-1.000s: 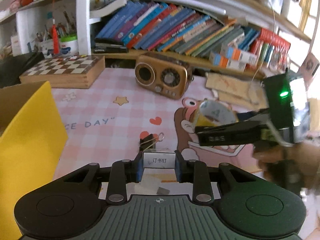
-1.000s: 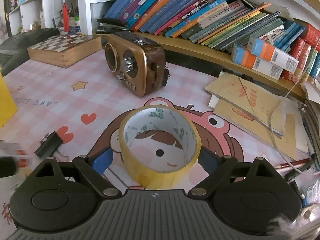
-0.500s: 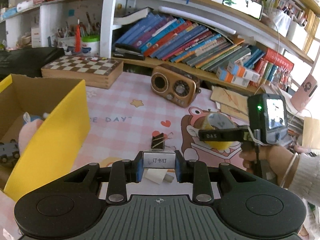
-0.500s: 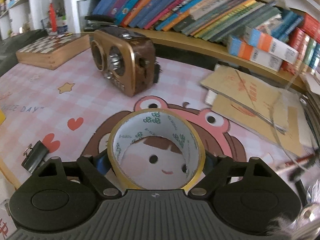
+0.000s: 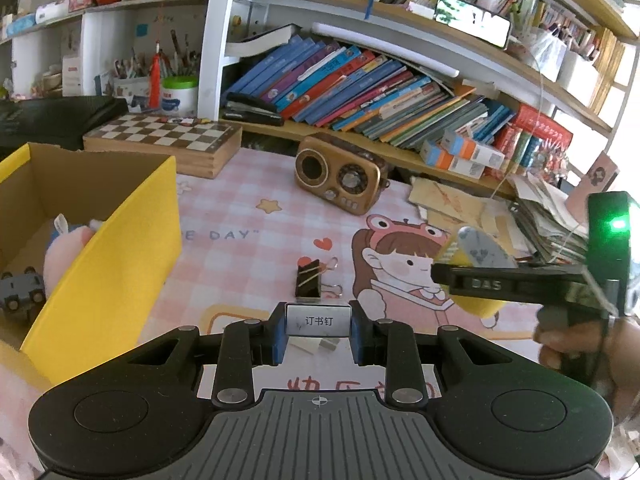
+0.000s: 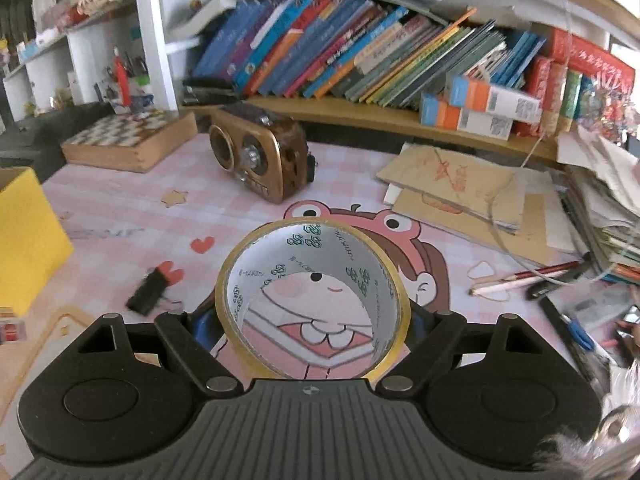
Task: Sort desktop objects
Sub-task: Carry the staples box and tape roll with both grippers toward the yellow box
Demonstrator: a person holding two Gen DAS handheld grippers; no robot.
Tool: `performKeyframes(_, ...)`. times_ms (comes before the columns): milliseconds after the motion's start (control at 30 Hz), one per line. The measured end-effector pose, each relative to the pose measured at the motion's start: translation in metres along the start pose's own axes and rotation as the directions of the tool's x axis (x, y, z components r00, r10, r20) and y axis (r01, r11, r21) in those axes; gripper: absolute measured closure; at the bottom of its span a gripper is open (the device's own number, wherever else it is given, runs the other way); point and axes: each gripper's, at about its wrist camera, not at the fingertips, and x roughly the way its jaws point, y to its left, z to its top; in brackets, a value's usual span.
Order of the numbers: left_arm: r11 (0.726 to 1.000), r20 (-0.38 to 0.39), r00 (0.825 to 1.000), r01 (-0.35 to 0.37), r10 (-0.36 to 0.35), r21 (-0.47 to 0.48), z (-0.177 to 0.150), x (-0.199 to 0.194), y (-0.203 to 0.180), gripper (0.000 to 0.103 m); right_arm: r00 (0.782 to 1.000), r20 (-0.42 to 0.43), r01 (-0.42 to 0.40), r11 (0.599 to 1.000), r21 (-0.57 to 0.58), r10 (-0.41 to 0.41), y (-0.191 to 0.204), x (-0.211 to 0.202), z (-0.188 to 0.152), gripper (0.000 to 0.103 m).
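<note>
My left gripper (image 5: 319, 334) is shut on a small white staple box (image 5: 319, 320), held above the pink desk mat (image 5: 240, 248). My right gripper (image 6: 312, 324) is shut on a yellow tape roll (image 6: 387, 280), held above the mat; it also shows in the left wrist view (image 5: 476, 254) at the right, with the tape roll (image 5: 474, 246) in it. A black binder clip (image 5: 308, 282) lies on the mat just beyond the staple box and shows in the right wrist view (image 6: 148, 292). An open yellow box (image 5: 104, 248) stands at the left, with a plush toy (image 5: 64, 248) inside.
A brown retro radio (image 5: 340, 180) and a wooden chessboard box (image 5: 164, 140) stand at the back of the mat. Leaning books (image 5: 360, 92) fill the shelf behind. Paper piles (image 6: 480, 196), pencils (image 6: 528, 276) and pens lie at the right.
Both grippers have risen and drawn back with their loads. The yellow box has come further into the left wrist view. The right gripper sits closer to my left gripper's view.
</note>
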Motion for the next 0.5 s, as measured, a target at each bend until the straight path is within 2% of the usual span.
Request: performKeyframes(500,0.994,0.038,0.994,0.102,-0.103,0.03,-0.019,-0.055,0.026,0.075,0.999,0.044,-0.014,0.999,0.053,0.012,0.041,-0.104,-0.028,0.02)
